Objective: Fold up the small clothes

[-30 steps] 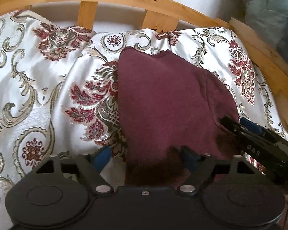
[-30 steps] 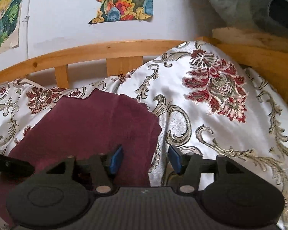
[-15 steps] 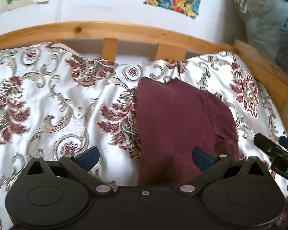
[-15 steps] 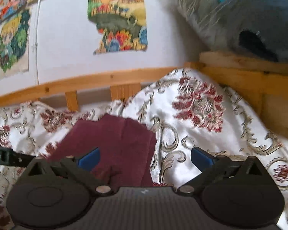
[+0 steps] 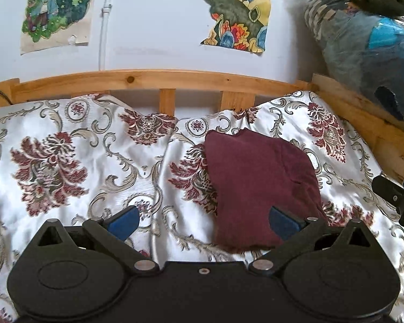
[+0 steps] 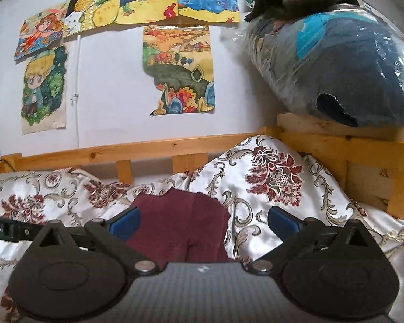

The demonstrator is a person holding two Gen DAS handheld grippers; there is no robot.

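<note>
Maroon garment (image 5: 258,185) lay folded on the bedspread (image 5: 67,161), long axis running away from us; our left gripper (image 5: 203,219) and right gripper (image 6: 203,220), jaws spread empty, hovered at its near edge, roughly equally close.

Both tongs, left (image 5: 203,219) and right (image 6: 203,219), are matte black with blue pads (image 5: 123,220). Silver screws dot the linkages (white lettering marks one finger).

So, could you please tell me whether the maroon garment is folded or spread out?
Folded: the maroon garment lies as a compact layered bundle on the bedspread, both claws open and clear.
</note>
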